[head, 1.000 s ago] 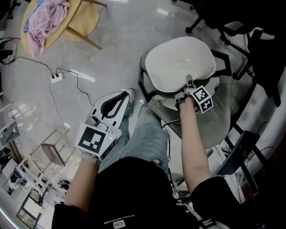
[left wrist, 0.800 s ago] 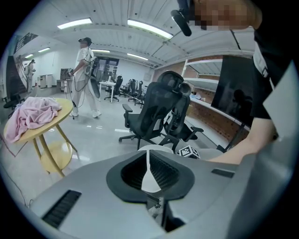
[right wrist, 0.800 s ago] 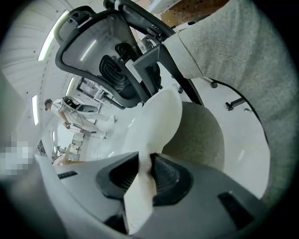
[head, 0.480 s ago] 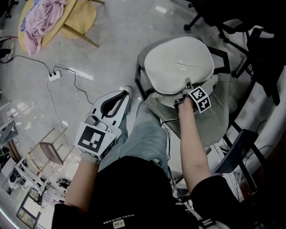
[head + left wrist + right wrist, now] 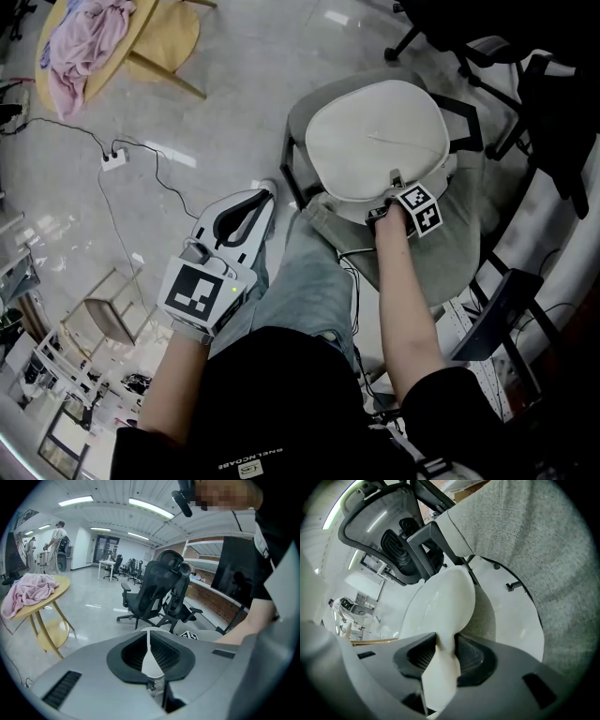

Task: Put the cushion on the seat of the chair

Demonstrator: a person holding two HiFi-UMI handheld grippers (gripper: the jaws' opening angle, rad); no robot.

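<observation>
The cushion (image 5: 375,136) was noted flat on the seat of the chair (image 5: 450,246), lying far-side of the right hand-held gripper (image 5: 396,180), whose opening jaws pinched its near edge, while the left hand-held gripper (image 5: 265,195), jaws together and empty, was kept well apart leftward.

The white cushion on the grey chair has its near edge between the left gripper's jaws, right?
No, it is the right gripper. The right gripper view shows the near edge of the white cushion between its jaws, which are opening. The cushion does lie on the grey chair.
</observation>
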